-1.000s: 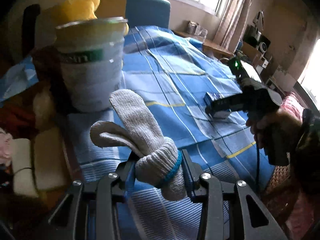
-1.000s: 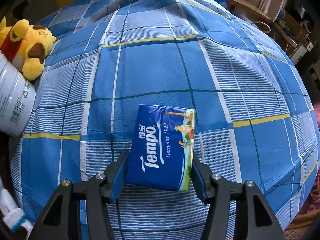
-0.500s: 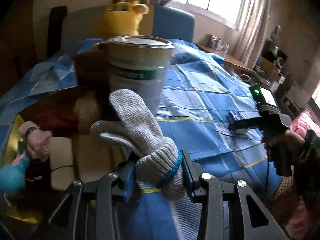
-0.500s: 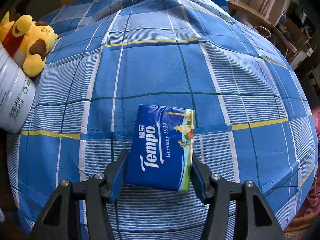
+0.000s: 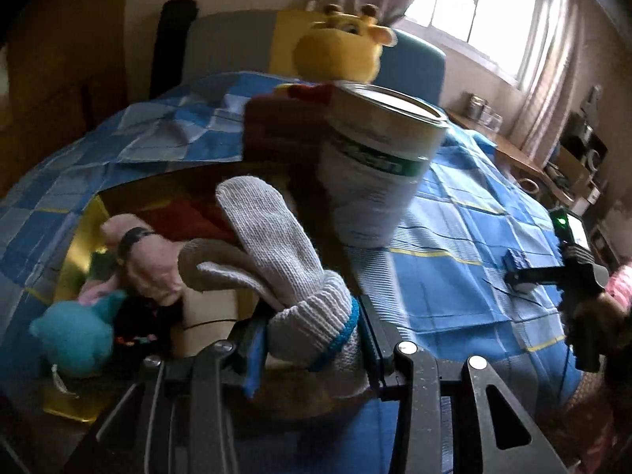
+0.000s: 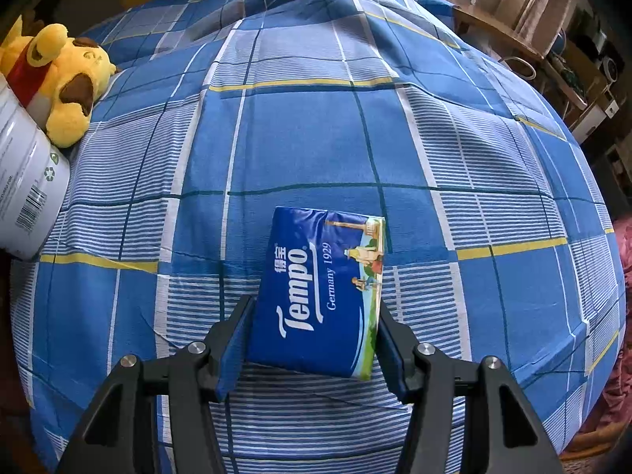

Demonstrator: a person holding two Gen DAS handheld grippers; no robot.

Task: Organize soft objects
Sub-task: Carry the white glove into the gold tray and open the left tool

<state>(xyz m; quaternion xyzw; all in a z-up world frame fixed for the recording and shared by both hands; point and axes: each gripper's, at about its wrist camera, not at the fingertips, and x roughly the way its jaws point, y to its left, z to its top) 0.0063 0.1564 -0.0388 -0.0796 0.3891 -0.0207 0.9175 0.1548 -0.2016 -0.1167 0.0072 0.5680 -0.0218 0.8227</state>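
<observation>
My left gripper (image 5: 308, 339) is shut on the cuff of a grey knitted glove (image 5: 272, 252) with a blue trim, holding it up over a gold-lined box (image 5: 83, 245) at the bed's left. Inside the box lie a pink toy (image 5: 146, 260), a teal toy (image 5: 75, 335) and red and cream soft things. My right gripper (image 6: 312, 339) is shut on a blue Tempo tissue pack (image 6: 324, 292) just above the blue checked bedspread (image 6: 316, 138). In the left wrist view the right gripper (image 5: 525, 276) shows far right, in a person's hand.
A tall white and green can (image 5: 379, 166) stands beside the box, also at the left edge as the can (image 6: 23, 193). A yellow plush giraffe (image 5: 339, 47) sits behind it; a yellow plush dog (image 6: 63, 79) lies by the can. Shelves and a window stand beyond the bed.
The left gripper has carried the glove leftwards, past the can, until the box with its soft toys came under it. The right gripper and tissue pack have stayed put.
</observation>
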